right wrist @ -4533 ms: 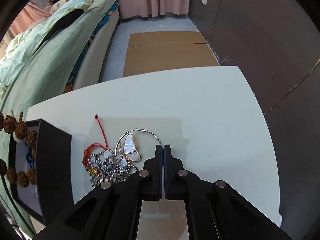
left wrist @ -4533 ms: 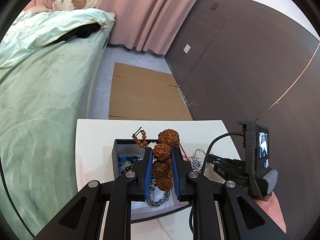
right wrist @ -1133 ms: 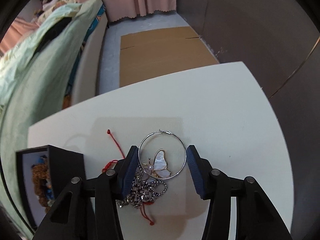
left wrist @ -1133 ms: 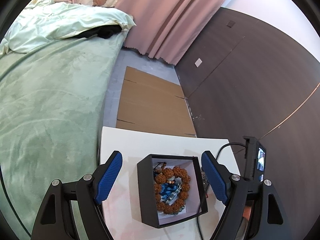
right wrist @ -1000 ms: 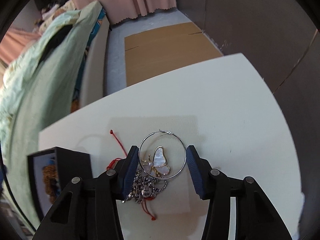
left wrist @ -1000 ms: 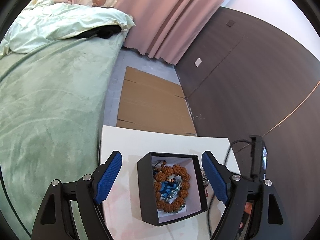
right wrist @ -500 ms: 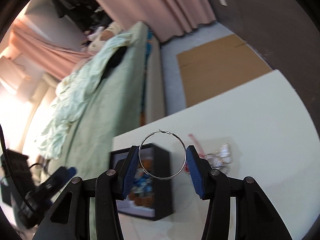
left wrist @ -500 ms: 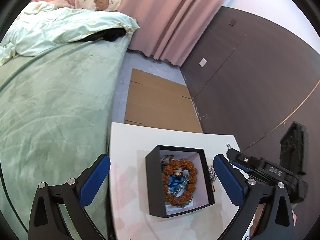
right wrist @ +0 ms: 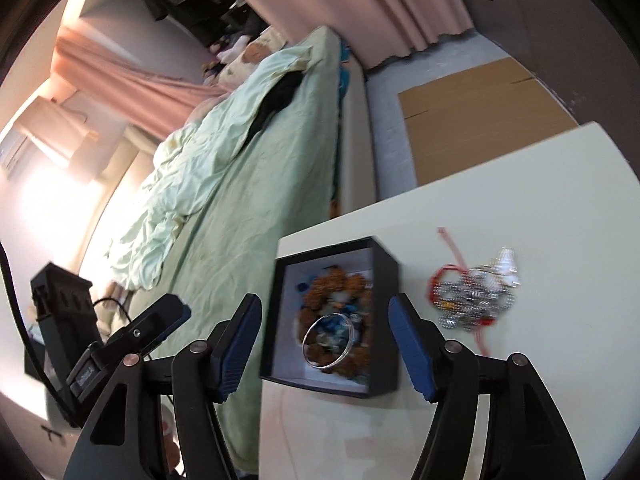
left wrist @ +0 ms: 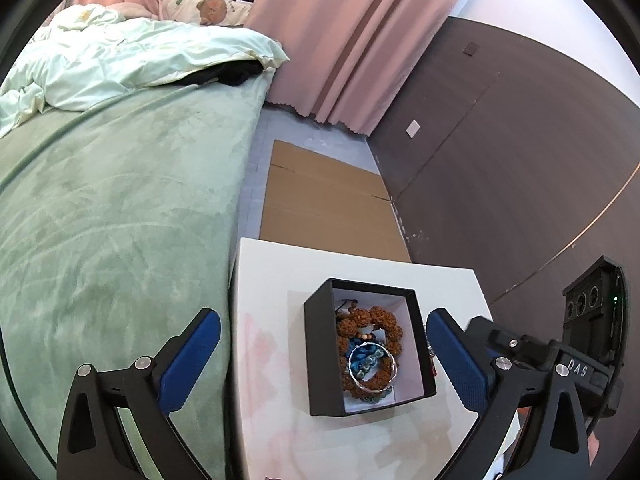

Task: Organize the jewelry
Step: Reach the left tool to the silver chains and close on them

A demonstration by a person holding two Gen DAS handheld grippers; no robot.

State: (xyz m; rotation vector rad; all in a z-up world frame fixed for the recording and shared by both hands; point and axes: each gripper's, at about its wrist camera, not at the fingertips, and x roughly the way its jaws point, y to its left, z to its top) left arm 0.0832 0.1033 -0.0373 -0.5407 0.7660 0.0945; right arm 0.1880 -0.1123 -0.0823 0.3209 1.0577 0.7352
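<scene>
From the left wrist we see our left hand-held gripper [left wrist: 320,354] spread wide and empty, its pads either side of the black box [left wrist: 320,360] on the white worktop [left wrist: 272,280]. Inside the box the silver hoop [left wrist: 373,366] lies on the brown bead bracelet [left wrist: 370,318].

From the right wrist, our right hand-held gripper [right wrist: 326,342] is opening with nothing pressed between its pads; the hoop [right wrist: 327,346] is in the box [right wrist: 384,280], and a jewelry tangle [right wrist: 472,296] lies right of the box.

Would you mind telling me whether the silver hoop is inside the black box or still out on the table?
Inside. The silver hoop lies on the brown bead bracelet within the black box walls, clear of both tools.
</scene>
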